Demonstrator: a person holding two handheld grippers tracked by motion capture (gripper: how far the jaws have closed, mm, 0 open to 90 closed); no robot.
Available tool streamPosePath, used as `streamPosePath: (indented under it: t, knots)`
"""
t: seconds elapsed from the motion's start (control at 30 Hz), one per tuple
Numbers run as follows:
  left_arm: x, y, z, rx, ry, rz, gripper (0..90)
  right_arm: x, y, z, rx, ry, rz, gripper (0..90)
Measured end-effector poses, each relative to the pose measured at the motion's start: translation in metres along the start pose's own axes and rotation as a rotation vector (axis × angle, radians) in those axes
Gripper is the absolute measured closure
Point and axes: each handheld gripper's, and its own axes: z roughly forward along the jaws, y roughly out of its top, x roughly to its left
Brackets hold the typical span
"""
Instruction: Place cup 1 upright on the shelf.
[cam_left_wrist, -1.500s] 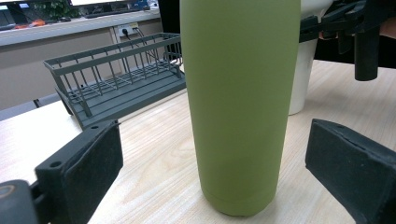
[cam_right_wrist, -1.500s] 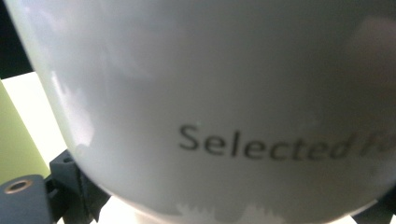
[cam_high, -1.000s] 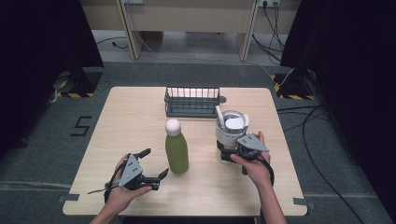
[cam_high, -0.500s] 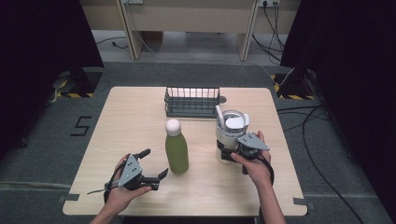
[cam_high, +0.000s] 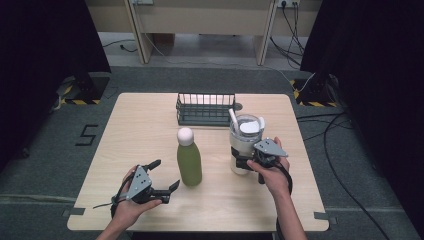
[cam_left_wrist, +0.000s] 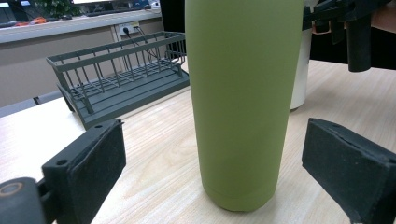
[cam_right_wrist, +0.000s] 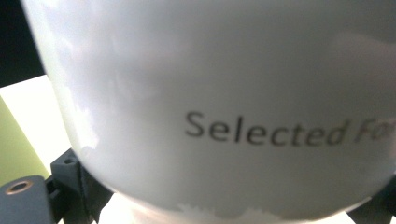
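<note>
Since the earlier frames nothing has visibly shifted. On the table (cam_high: 150, 120) stand one green bottle (cam_high: 189, 163), one white tumbler (cam_high: 243, 145) and one wire rack (cam_high: 205, 108). The left gripper (cam_high: 165, 176) gapes wide, its jaws flanking the bottle's base without touching. The right gripper (cam_high: 245, 161) is clamped on the tumbler, just right of the bottle.

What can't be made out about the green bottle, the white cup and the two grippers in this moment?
- Green bottle: its top is cut off by the upper edge of the left gripper view.
- White cup: the print runs off the right edge of the right gripper view, blurred.
- Right gripper: whether its jaws press the cup; in the high view the hand and grey plate cover them.
- Cup contents: too small in the high view.
</note>
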Motion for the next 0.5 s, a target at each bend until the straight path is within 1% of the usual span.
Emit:
streamPosePath:
  t: [0.1,0.17,0.27,0.33,0.4,0.5]
  knots:
    - [0.0,0.0,-0.001,0.001,0.005,0.0,6.0,-0.002,0.003,0.001,-0.009,0.003,0.022,8.2]
    - [0.0,0.0,-0.001,0.003,0.007,0.0,6.1,-0.003,0.004,0.001,-0.01,0.002,0.023,8.2]
    - [0.0,0.0,-0.001,0.004,0.006,0.001,6.4,-0.004,0.011,0.0,-0.028,-0.004,0.026,8.2]
    - [0.0,-0.001,-0.001,0.007,0.006,0.001,6.4,-0.004,0.013,0.0,-0.031,-0.002,0.028,8.1]
    - [-0.001,-0.001,-0.001,0.008,0.006,0.001,6.5,-0.006,0.019,0.002,-0.04,-0.004,0.02,8.1]
    - [-0.001,-0.001,-0.001,0.006,0.005,0.0,6.5,-0.007,0.023,0.004,-0.048,-0.004,0.02,8.1]
